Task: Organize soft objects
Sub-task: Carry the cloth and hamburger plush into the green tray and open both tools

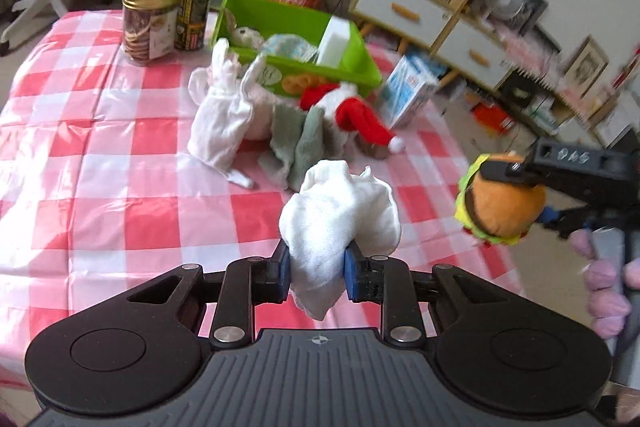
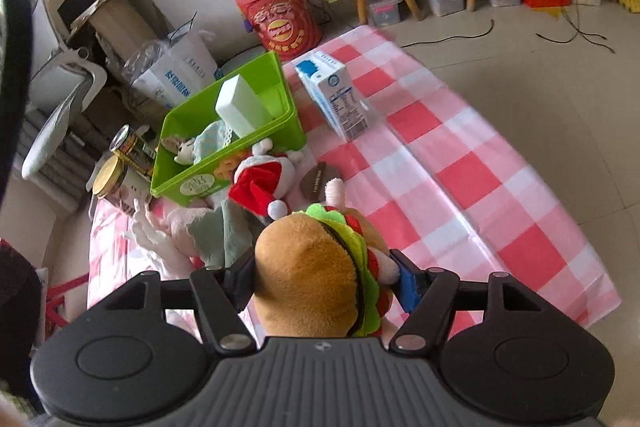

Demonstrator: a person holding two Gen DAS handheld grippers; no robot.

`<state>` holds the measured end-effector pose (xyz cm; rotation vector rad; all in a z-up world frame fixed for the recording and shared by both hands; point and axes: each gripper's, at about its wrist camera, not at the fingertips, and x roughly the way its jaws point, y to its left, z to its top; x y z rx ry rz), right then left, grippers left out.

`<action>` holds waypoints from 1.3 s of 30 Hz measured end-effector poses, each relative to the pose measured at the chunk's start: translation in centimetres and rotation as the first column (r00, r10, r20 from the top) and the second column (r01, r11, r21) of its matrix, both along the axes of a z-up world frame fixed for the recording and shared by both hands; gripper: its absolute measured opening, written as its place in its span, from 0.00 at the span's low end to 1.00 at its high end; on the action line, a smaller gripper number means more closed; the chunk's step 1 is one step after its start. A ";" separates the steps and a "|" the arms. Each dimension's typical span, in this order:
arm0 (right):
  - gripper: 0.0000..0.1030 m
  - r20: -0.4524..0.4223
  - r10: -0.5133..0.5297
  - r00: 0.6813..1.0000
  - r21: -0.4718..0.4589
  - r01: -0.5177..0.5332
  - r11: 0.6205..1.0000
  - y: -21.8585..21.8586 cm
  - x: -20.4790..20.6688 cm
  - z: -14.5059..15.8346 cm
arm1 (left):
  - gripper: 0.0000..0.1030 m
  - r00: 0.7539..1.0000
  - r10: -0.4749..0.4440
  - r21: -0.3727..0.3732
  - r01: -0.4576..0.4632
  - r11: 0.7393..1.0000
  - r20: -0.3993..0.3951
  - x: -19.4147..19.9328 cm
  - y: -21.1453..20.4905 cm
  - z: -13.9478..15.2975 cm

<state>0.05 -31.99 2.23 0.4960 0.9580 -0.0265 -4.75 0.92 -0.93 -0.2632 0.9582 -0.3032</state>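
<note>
My left gripper (image 1: 315,267) is shut on a white cloth (image 1: 338,215) and holds it above the checked table. My right gripper (image 2: 326,277) is shut on a plush hamburger (image 2: 316,267), also seen at the right of the left wrist view (image 1: 500,203). A green bin (image 1: 280,39) (image 2: 256,115) stands at the back with a small plush, a blue-white cloth and a white block (image 2: 242,111) in it. In front of it lie a white glove (image 1: 220,107), a green towel (image 1: 300,143) and a Santa plush (image 1: 352,111) (image 2: 264,183).
A cookie jar (image 1: 150,21) and a can (image 1: 196,9) stand left of the bin. A milk carton (image 1: 408,91) (image 2: 336,99) stands to its right near the table edge. A red bucket (image 2: 280,19), shelves and drawers stand on the floor beyond.
</note>
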 end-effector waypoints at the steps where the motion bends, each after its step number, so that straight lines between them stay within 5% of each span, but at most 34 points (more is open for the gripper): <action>1: 0.38 0.001 -0.004 1.000 0.009 0.004 1.000 -0.1 0.0 0.1 | 0.25 1.000 0.004 -0.011 -0.004 1.000 0.004 -0.1 0.2 0.3; 11: 0.38 0.131 0.026 0.991 0.041 -0.032 0.999 1.2 1.2 1.1 | 0.25 0.998 0.011 -0.017 -0.010 1.000 0.057 3.0 2.1 2.0; 24: 0.38 0.210 0.099 0.973 0.123 -0.127 0.984 5.8 15.8 1.3 | 0.25 0.986 0.078 0.020 -0.082 0.996 0.147 15.1 4.3 2.7; 32: 0.38 0.258 0.169 0.951 0.169 -0.217 0.962 10.3 24.8 0.4 | 0.25 0.985 0.041 0.121 -0.062 0.991 0.170 22.0 2.1 -0.2; 39: 0.38 0.206 0.239 0.949 0.067 -0.258 0.964 14.0 30.5 -3.2 | 0.25 0.991 0.004 0.166 -0.026 0.986 0.135 26.2 0.4 -4.1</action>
